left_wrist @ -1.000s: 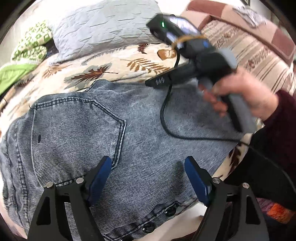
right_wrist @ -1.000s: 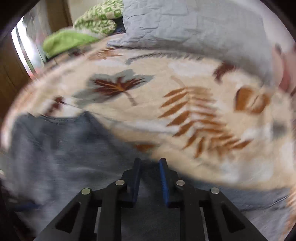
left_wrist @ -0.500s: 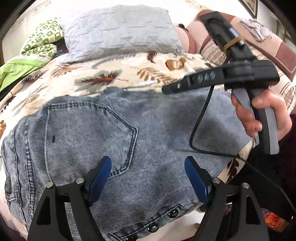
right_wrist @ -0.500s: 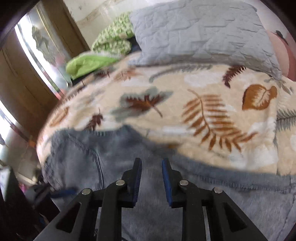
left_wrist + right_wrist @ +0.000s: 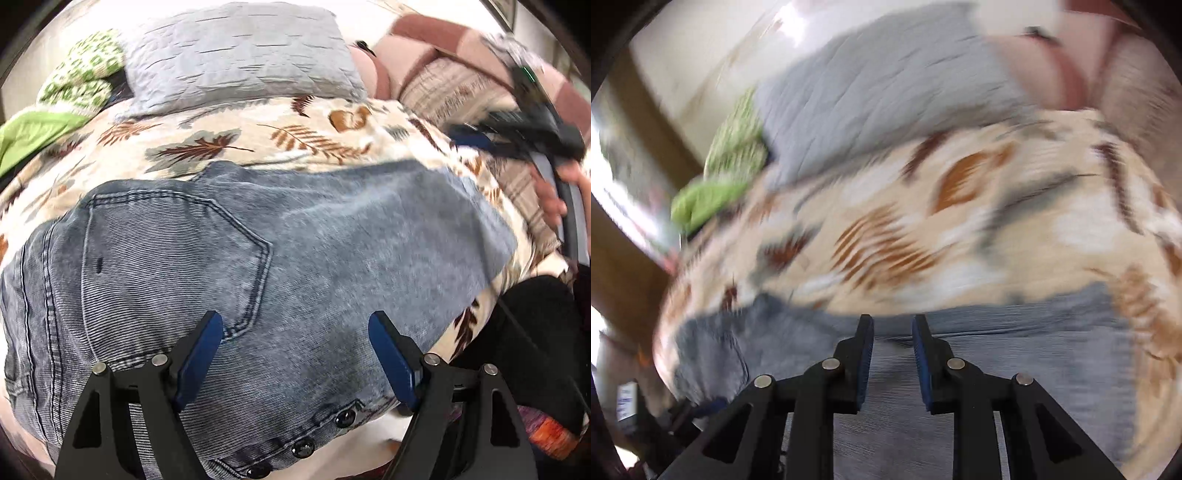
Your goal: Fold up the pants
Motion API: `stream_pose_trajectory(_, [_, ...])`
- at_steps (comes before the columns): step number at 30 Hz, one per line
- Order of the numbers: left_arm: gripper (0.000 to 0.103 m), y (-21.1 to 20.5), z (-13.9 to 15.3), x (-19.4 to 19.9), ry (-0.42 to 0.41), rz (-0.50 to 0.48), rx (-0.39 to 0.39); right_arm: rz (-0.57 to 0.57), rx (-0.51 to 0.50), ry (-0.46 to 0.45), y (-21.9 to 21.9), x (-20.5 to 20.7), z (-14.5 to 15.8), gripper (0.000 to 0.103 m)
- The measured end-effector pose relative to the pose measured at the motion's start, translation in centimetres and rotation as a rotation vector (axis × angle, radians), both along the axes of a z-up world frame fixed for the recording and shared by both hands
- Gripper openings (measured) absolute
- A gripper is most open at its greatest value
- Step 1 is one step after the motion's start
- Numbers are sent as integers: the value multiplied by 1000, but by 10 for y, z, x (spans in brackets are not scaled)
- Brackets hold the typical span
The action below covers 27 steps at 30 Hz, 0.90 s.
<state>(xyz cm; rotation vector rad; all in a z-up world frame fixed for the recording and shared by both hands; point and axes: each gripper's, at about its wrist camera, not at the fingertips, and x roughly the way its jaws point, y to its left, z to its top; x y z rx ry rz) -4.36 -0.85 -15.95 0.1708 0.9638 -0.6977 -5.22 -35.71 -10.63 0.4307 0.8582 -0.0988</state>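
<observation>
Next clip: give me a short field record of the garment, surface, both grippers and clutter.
garment: jeans, folded, back pocket up
surface: leaf-print blanket
left gripper: open, over the jeans, nothing held
right gripper: fingers have just been opening, nothing between them, blurred
clutter: grey pillow, green cloth

Leaf-print blanket (image 5: 258,147): cream ground, brown and grey-blue leaves, lying spread across the bed. Grey quilted pillow (image 5: 240,55): resting at the blanket's far edge. Green-and-white patterned cloth (image 5: 81,81): sitting bunched just left of the pillow. Plain lime-green cloth (image 5: 33,133): lying below that bundle, near the left edge. Striped and checked brown-pink bedding (image 5: 454,88): lying piled to the right of the pillow. Brown wooden furniture (image 5: 624,280): standing at the left, blurred in the right wrist view.
</observation>
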Motion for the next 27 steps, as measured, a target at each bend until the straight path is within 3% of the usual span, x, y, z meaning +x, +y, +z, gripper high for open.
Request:
stream_pose_trajectory(1, [81,0,0,2,7,8,-7,-26,-8,11,-17,-6,1,48])
stream_pose_trajectory(2, [81,0,-1,4,12,13,-12,-61,-33,26,-33,-15,1,75])
stream_pose_trajectory(6, [81,-4,-1,7,3,30,-24,-137,-58,86,-80,-37,-9,78])
stream_pose_trajectory(12, [81,-12,-4,11,-8,60,-13,-131,-166,168,-92,-28,-46,76])
stream_pose_trajectory(13, [81,-14,-5,11,-12,63,-1,-138,-188,182,-92,-25,-52,74])
stream_pose_trajectory(14, [81,-15,-5,10,-19,62,9,-135,-204,199,-91,-21,-56,62])
stream_pose_trajectory(15, [81,-16,-6,9,-29,60,18,-124,-214,215,-91,-21,-61,37])
stream_pose_trajectory(18, [81,-19,-7,5,-50,52,40,-101,-344,168,-78,-24,-53,13])
stream_pose_trajectory(20, [81,-19,-7,5,-54,51,44,-99,-385,130,-74,-25,-39,4])
stream_pose_trajectory(24, [81,-18,-6,7,-47,58,34,-92,-401,104,-75,-21,-18,2])
stream_pose_trajectory(27, [81,-13,-3,9,-44,79,15,-109,-272,145,-92,-23,-26,4])
